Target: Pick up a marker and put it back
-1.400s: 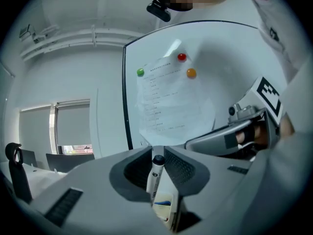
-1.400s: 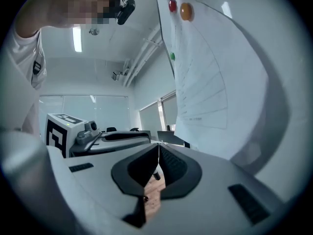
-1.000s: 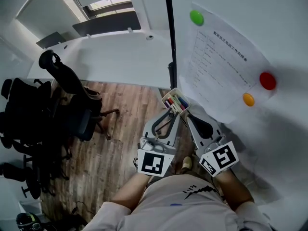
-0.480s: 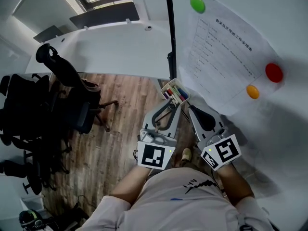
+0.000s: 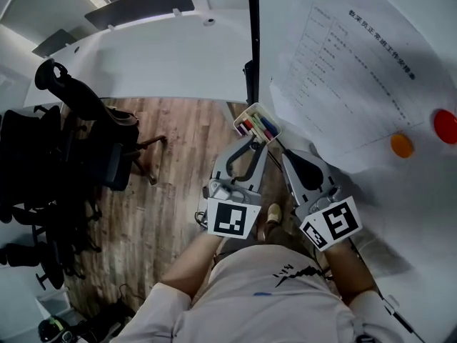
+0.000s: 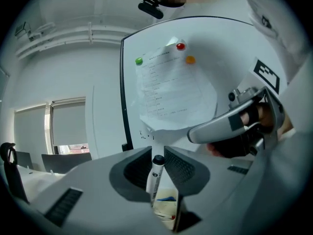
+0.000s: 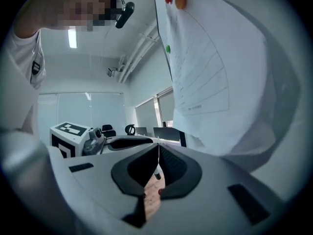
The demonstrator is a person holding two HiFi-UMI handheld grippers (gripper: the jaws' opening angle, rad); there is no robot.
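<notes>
Office premises: black swivel chairs (image 5: 43, 156) and a long white desk (image 5: 143, 63) left of a whiteboard (image 5: 418, 213) carrying a printed sheet (image 5: 357, 70).

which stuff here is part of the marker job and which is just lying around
Job in hand:
marker, clamped in the left gripper
marker tray

Lying about:
office chair
paper sheet
orange magnet

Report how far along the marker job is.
Done: the left hand-held gripper is shut on a white marker with a black cap. In hand: it stands upright between the jaws, right over the marker tray; whether it is clear of the tray cannot be told. Left: set it back and let go. The right hand-held gripper is shut, empty.
</notes>
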